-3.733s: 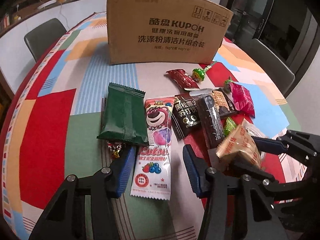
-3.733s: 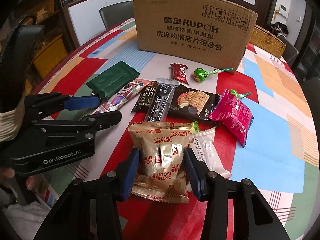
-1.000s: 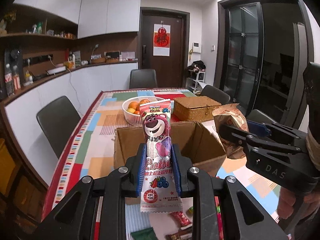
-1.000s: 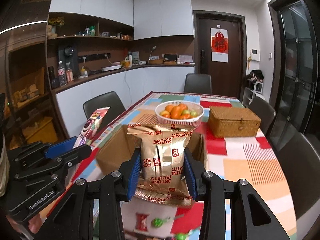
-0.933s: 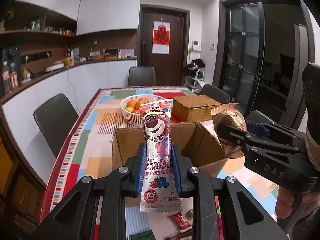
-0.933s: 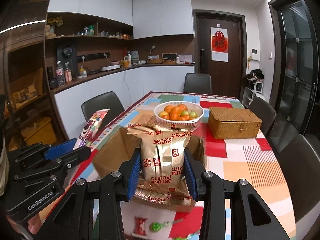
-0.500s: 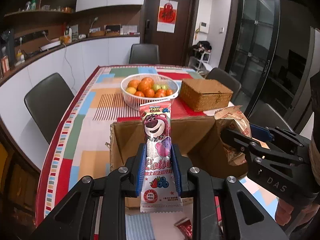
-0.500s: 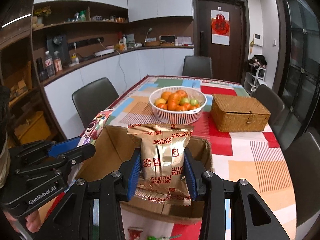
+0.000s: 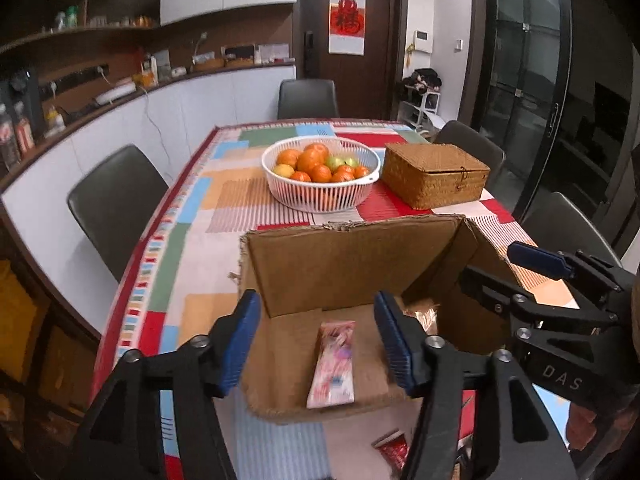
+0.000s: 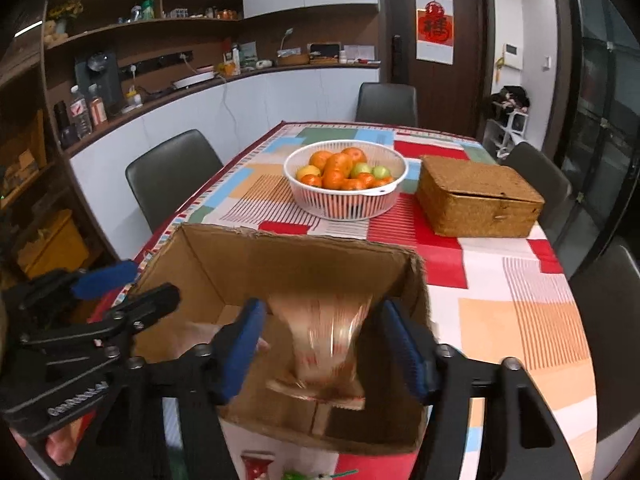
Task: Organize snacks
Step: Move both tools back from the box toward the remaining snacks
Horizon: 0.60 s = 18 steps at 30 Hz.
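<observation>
An open cardboard box (image 9: 352,260) stands on the patchwork tablecloth, and both grippers hang over it. My left gripper (image 9: 318,340) has its jaws opening; the pink bear candy packet (image 9: 332,364) is free of the pads, blurred, down inside the box. My right gripper (image 10: 324,340) is opening too, and the gold biscuit bag (image 10: 328,344) drops blurred between its blue pads into the box (image 10: 280,264) without touching them. Each view shows the other gripper at its side: the right gripper (image 9: 500,268) and the left gripper (image 10: 136,286).
Behind the box are a white basket of oranges (image 9: 320,176) and a wicker box (image 9: 436,174). Dark chairs (image 9: 112,200) ring the table. A red snack packet (image 9: 394,448) lies on the cloth in front of the box.
Both grippers have gone from shut on their snacks to open above the box. The candy packet and the biscuit bag have left the pads and fallen into the box.
</observation>
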Tool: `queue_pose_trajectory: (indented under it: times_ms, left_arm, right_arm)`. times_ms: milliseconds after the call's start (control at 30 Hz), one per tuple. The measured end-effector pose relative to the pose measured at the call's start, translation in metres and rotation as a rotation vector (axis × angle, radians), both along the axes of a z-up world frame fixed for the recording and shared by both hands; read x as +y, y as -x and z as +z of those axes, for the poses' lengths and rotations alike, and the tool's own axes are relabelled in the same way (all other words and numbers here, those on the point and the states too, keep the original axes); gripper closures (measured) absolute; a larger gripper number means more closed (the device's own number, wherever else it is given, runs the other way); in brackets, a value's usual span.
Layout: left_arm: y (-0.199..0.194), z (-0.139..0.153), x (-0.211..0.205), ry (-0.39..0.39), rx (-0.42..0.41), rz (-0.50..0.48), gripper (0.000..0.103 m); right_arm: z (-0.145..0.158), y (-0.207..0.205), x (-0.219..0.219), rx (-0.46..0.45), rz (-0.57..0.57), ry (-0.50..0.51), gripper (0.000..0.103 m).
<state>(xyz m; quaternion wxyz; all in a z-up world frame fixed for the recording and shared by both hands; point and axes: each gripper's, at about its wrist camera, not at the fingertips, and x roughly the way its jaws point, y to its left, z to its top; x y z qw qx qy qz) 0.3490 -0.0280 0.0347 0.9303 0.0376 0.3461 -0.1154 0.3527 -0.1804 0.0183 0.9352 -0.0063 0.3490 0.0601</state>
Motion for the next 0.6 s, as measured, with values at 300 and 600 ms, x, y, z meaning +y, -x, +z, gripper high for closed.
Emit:
queue_pose_trajectory:
  times_ms: [300, 600]
  left_arm:
    - [0.070, 0.016, 0.000, 0.006, -0.075, -0.034, 0.036]
    - [0.131, 0.027, 0.002, 0.029, -0.132, -0.047, 0.033]
  right_arm:
    - [0.015, 0.064, -0.005, -0.084, 0.023, 0.017, 0.039]
    - [0.027, 0.132, -0.005, -0.177, 0.045, 0.028, 0.039]
